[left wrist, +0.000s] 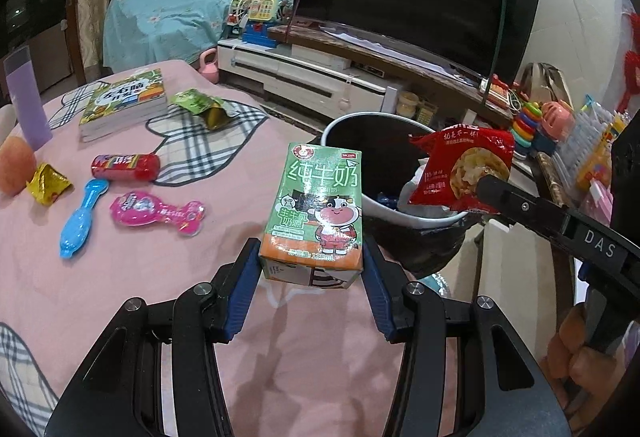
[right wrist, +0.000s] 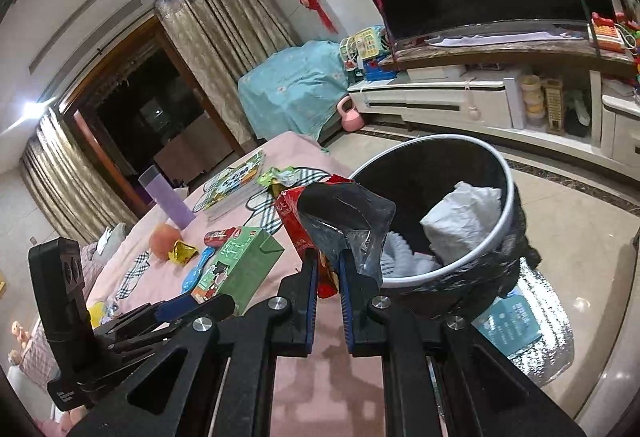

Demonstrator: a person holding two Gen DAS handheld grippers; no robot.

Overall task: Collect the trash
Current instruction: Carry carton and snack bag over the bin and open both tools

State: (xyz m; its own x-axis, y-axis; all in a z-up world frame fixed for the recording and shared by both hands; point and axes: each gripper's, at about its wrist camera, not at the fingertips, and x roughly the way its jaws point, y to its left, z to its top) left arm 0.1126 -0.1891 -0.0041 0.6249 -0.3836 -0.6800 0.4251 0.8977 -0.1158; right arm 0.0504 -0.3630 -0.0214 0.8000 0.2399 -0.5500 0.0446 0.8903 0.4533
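Note:
My left gripper [left wrist: 312,261] is shut on a green milk carton [left wrist: 316,209] and holds it upright above the pink table [left wrist: 120,277], just left of the trash bin [left wrist: 348,125]. The carton also shows in the right wrist view [right wrist: 240,265]. My right gripper [right wrist: 329,257] is shut on a red snack wrapper [right wrist: 296,213] and holds it at the bin's near rim [right wrist: 472,257]. In the left wrist view the wrapper [left wrist: 460,165] hangs over the bin's opening. The bin holds white crumpled paper [right wrist: 464,221].
On the table lie a red wrapper [left wrist: 124,167], a pink packet [left wrist: 156,213], a blue spoon-shaped packet [left wrist: 80,221], a gold wrapper [left wrist: 48,183], a green pouch [left wrist: 204,107], a book [left wrist: 124,103], a purple cup [left wrist: 28,101] and a peach [left wrist: 16,167]. A TV stand [left wrist: 320,73] is behind.

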